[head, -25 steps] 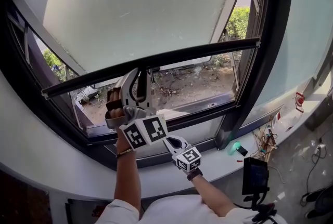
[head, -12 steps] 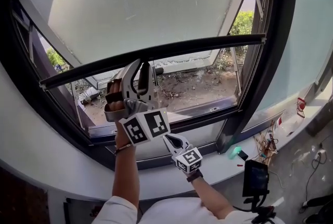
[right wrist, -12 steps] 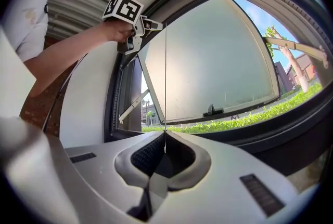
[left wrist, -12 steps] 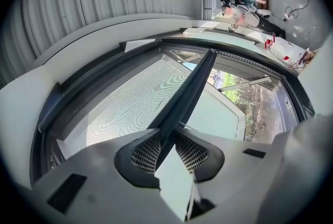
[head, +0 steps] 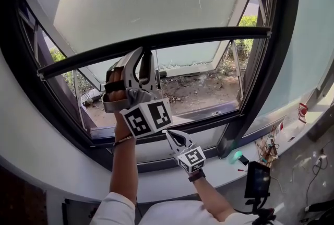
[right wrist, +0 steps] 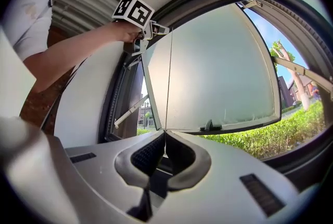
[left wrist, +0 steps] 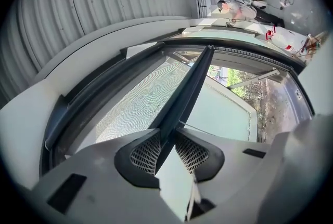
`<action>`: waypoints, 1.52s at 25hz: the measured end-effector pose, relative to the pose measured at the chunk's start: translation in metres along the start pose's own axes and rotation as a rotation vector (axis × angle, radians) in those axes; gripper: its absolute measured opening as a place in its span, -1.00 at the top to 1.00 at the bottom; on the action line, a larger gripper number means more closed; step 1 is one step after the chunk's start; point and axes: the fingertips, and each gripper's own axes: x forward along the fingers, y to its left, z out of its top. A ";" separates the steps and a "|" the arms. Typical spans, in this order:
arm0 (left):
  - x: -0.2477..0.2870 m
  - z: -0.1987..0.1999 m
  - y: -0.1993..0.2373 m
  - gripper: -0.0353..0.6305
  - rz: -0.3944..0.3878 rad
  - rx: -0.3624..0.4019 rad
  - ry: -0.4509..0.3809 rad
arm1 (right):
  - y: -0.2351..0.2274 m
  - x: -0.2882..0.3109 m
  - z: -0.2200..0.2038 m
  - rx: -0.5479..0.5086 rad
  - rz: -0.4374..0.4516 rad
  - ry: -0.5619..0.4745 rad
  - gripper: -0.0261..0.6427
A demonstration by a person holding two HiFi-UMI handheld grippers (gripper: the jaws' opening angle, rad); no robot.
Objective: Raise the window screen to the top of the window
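The window screen's dark bottom bar (head: pixel 209 38) runs slanted across the window, with fine mesh (left wrist: pixel 140 106) above it. My left gripper (head: pixel 140 60) is up at the bar's left part. In the left gripper view the bar (left wrist: pixel 190 88) runs straight in between the pads, and the left gripper (left wrist: pixel 166 137) is shut on it. My right gripper (head: pixel 169 134) hangs lower, just below and right of the left one. In the right gripper view a thin pull cord (right wrist: pixel 167 88) runs up out of the right gripper (right wrist: pixel 164 137), which is shut on it.
Beyond the screen a frosted pane (head: pixel 146 4) swings outward, with bare ground below. The white sill (head: pixel 68 166) curves along the front. At the right stand a dark screen device (head: pixel 255 179), a small green object (head: pixel 233 155) and loose cables (head: pixel 271 145).
The screen's bar has risen, and the gap below it is taller. Both grippers have moved up with it, the left on the bar and the right below it.
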 end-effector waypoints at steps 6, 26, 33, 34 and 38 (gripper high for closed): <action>0.006 0.004 0.010 0.71 0.013 0.031 -0.005 | -0.009 0.001 0.012 -0.009 -0.024 -0.006 0.90; 0.031 0.025 0.054 0.71 0.079 0.099 -0.025 | -0.017 0.015 0.067 -0.121 -0.012 -0.034 0.90; 0.041 0.033 0.069 0.71 0.094 0.120 -0.034 | -0.031 0.017 0.085 -0.145 -0.072 -0.022 0.90; 0.041 0.033 0.070 0.71 0.093 0.120 -0.034 | -0.031 0.017 0.087 -0.146 -0.074 -0.015 0.90; 0.043 0.037 0.076 0.71 0.096 0.117 -0.038 | -0.033 0.016 0.095 -0.167 -0.090 -0.004 0.90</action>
